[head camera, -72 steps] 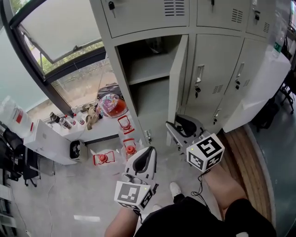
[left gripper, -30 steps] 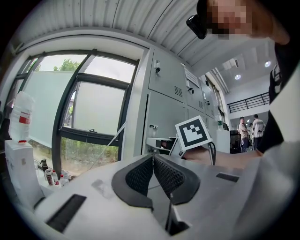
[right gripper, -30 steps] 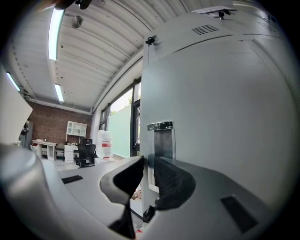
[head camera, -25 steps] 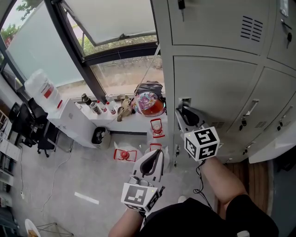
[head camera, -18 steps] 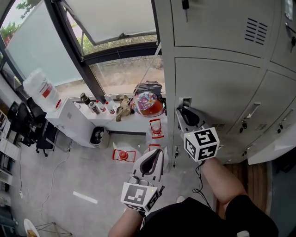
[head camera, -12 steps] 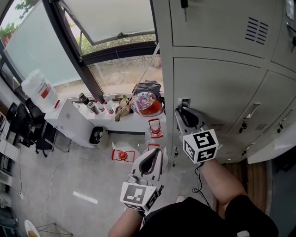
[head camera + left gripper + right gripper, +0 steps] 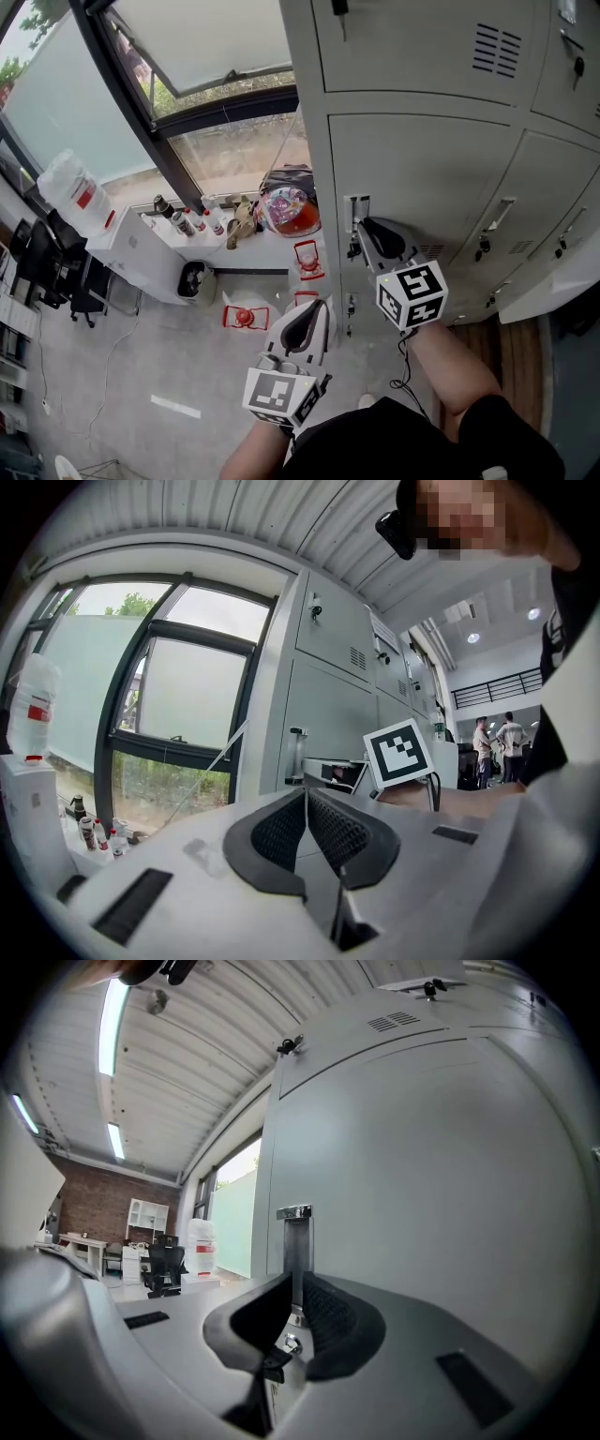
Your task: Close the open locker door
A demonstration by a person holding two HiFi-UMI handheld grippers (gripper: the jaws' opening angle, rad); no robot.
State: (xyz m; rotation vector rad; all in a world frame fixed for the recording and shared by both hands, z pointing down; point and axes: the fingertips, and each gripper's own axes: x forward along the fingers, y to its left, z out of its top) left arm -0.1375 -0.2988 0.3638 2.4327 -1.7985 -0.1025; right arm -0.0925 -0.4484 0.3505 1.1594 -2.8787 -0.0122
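Observation:
The grey locker door (image 7: pixel 422 178) stands flush with its neighbours, its interior out of sight. Its upright metal handle (image 7: pixel 355 211) sits at the door's left edge. My right gripper (image 7: pixel 364 228) points level at that handle. In the right gripper view the handle (image 7: pixel 295 1241) and a small lock (image 7: pixel 291 1344) show in the narrow gap of my right gripper (image 7: pixel 295 1288). Its jaws have just been closing; whether the pads touch the handle I cannot tell. My left gripper (image 7: pixel 314 314) hangs lower and to the left, away from the lockers. In its own view the left gripper (image 7: pixel 305 794) is shut and empty.
A low white shelf (image 7: pixel 141 246) under the window carries small bottles (image 7: pixel 183 220) and a colourful bag (image 7: pixel 286 208). Red-and-white items (image 7: pixel 244 317) lie on the floor beside it. More shut locker doors (image 7: pixel 534 216) run to the right. Two people (image 7: pixel 497 747) stand far off.
The door that stood open about three seconds ago is now flush. Over the last second my right gripper stays at the handle, the left stays put, and the head view drifts slightly.

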